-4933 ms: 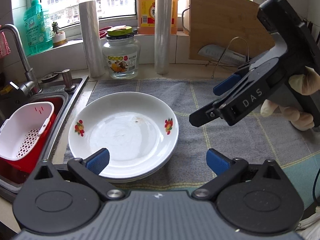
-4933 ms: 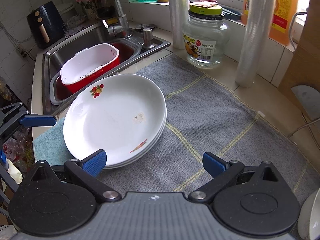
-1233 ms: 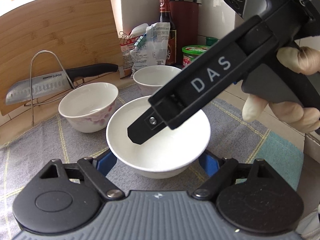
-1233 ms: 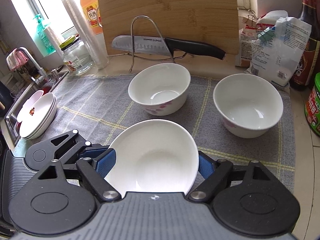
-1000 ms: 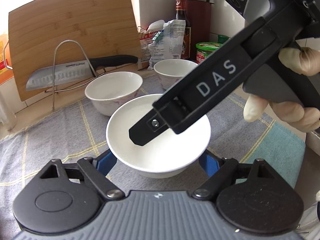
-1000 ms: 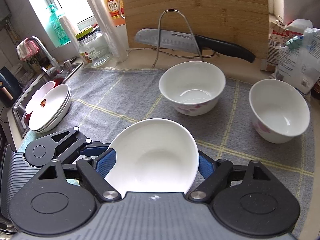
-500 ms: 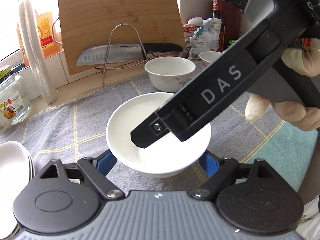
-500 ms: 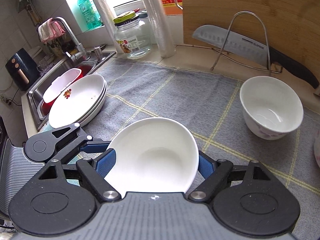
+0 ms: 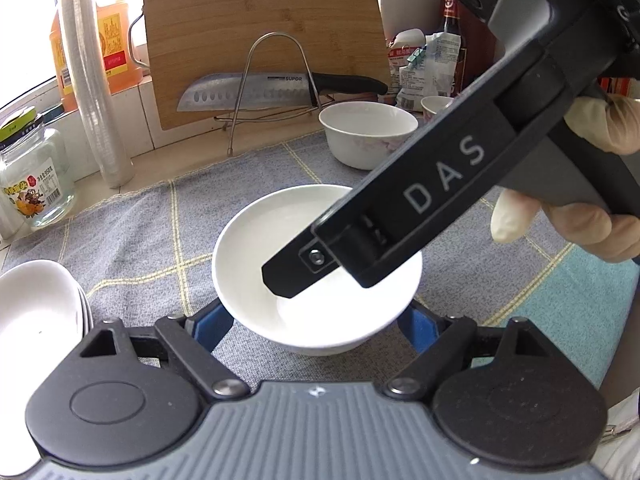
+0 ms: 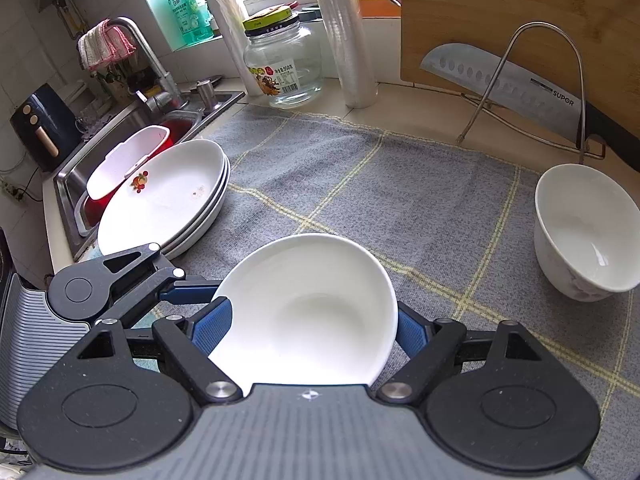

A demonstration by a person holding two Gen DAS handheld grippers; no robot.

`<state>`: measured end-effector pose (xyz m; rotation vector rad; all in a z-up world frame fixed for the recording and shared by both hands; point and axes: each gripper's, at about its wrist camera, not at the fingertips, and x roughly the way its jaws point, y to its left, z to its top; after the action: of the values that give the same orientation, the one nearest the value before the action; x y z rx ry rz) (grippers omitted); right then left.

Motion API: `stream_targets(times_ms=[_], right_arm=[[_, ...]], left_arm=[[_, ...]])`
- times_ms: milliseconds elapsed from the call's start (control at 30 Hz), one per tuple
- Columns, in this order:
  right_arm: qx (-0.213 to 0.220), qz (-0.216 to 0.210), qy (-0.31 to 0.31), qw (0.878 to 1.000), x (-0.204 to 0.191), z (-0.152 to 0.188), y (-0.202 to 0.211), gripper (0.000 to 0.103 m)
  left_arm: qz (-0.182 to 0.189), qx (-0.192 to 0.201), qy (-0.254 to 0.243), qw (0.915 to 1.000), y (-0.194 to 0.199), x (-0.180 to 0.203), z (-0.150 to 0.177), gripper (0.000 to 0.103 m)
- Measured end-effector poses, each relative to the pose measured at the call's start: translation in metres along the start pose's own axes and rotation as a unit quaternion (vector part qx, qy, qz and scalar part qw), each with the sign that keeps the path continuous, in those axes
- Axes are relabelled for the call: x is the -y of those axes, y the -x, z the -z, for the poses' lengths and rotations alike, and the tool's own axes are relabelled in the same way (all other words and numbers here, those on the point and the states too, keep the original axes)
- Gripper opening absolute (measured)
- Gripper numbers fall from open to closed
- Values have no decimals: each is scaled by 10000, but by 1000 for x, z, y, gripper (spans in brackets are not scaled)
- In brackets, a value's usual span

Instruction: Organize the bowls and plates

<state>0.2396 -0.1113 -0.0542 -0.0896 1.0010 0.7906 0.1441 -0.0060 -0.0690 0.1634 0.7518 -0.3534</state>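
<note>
A plain white bowl (image 9: 256,256) hangs just above the grey mat (image 9: 132,232). My left gripper (image 9: 314,320) is shut on it, a blue pad pressed to each side. My right gripper (image 10: 308,328) is shut on the same bowl (image 10: 312,300) from another side; one of its black fingers (image 9: 360,248) crosses over the bowl in the left wrist view. The left gripper's fingers (image 10: 180,292) reach the bowl's left edge. A stack of white plates (image 10: 168,200) with a fruit print lies left on the mat, by the sink. Two flowered bowls (image 9: 368,136) (image 9: 438,104) stand at the back right.
A knife on a wire rack (image 10: 520,88) leans before a wooden board (image 9: 260,32). A glass jar (image 10: 284,64), plastic rolls (image 10: 348,40) and an oil bottle (image 9: 116,40) line the back. The sink (image 10: 80,168) holds a red and white basket (image 10: 132,152).
Both grippers have carried the white bowl to the left, away from the two flowered bowls. The plate stack and the sink have come into view and closer.
</note>
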Motion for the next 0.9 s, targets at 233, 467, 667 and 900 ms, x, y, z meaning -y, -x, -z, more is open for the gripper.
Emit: stream_targets(times_ms=[233,467,667,900], right_arm=[[-70,-17,-27,10000,1,1,-3,89],[76,-28,-78,9999,3,5,2,103],[414,249,-26,9988,6,8,20,103],[1187,1118,-131,9865,23,22,58,103]], left_arm=[[39,-121,48,9999,-4,1,1,88],[50,88,161,9998,3,-1,0,102],[85,-6,328,9994,19,-3,2,102],[-58,191,303,9993,42,0,-16,102]])
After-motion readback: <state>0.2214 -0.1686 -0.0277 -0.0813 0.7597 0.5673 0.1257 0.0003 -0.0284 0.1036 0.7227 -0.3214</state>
